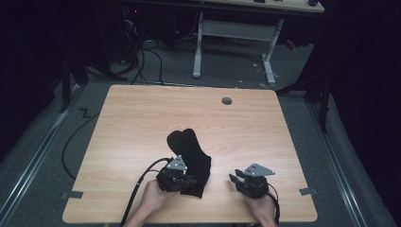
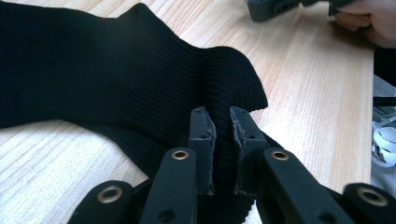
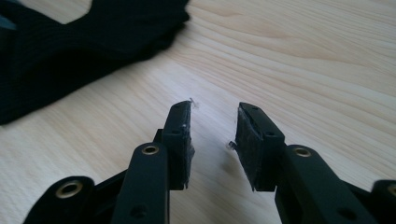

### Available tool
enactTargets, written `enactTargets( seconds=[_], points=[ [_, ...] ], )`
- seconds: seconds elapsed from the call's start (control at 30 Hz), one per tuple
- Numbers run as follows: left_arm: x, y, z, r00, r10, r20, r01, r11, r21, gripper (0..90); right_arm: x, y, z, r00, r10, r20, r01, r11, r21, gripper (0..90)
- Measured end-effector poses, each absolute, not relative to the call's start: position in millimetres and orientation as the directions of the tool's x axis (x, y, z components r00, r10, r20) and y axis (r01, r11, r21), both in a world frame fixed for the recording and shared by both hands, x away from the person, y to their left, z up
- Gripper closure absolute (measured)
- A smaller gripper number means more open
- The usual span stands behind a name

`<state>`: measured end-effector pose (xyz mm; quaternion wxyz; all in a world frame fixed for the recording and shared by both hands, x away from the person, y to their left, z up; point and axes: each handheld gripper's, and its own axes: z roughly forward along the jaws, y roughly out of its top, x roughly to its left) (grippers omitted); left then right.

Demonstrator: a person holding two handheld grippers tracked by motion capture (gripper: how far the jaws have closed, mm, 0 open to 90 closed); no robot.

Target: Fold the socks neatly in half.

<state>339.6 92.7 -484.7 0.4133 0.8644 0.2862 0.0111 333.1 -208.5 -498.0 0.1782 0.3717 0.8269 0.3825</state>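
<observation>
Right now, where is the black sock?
In the high view the black sock lies on the table near its front edge, left of centre; the left tool pinches its cuff, and the open right tool sits beside it.

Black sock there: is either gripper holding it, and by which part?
The left gripper pinches the black sock at its ribbed cuff edge; the right gripper holds nothing.

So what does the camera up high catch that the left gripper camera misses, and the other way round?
High view alone: the whole table, its grey round plug, both grippers, left and right, and a white desk frame beyond. Left gripper view alone: ribbed cuff fabric pinched between the jaws of the left gripper. Both: the black sock lying on light wood.
</observation>
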Motion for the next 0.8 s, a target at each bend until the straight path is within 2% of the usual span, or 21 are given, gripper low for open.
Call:
enactTargets(
  seconds=[0.4,0.63,0.8],
  points=[
    [339.8,95.7,-483.9,0.833,0.499,-0.24,0.499,-0.49,0.715,79.5,337.7,-177.5,-497.6,-0.703,0.711,0.032,0.482,0.443,0.756,57.3],
    [337.4,95.8,-488.9,0.833,0.496,-0.246,0.506,-0.503,0.7,78.0,339.7,-165.0,-498.9,-0.717,0.697,0.017,0.466,0.461,0.756,54.5],
    [337.0,98.3,-487.1,0.824,0.51,-0.246,0.515,-0.496,0.699,71.0,339.8,-156.9,-499.7,-0.728,0.686,0.012,0.458,0.473,0.753,54.6]
  ],
)
